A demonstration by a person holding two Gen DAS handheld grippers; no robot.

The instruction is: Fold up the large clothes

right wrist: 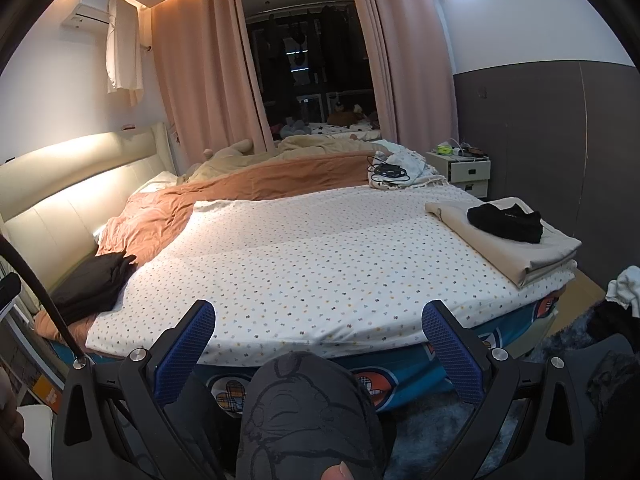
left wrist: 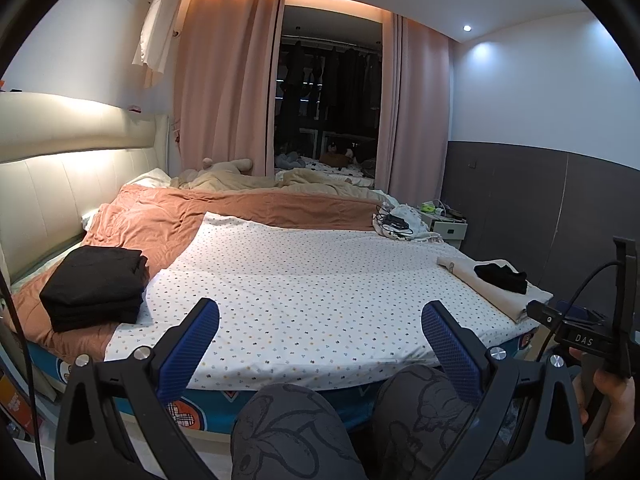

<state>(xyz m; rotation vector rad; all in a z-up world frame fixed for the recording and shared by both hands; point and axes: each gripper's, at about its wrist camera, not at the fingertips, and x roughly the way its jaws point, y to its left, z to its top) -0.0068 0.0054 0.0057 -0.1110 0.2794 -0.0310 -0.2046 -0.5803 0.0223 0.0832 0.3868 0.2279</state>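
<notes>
A folded black garment lies on the orange quilt at the bed's left side; in the right wrist view the same black garment looks looser. At the bed's right corner a small black garment rests on a folded beige cloth. My left gripper is open and holds nothing, hovering over the near edge of the dotted white sheet. My right gripper is likewise open and empty above the dotted white sheet.
The person's knees in grey patterned trousers press against the bed's near edge. An orange quilt covers the far left. Cables on a white cloth lie at the far right, beside a nightstand. Clothes lie on the floor at right.
</notes>
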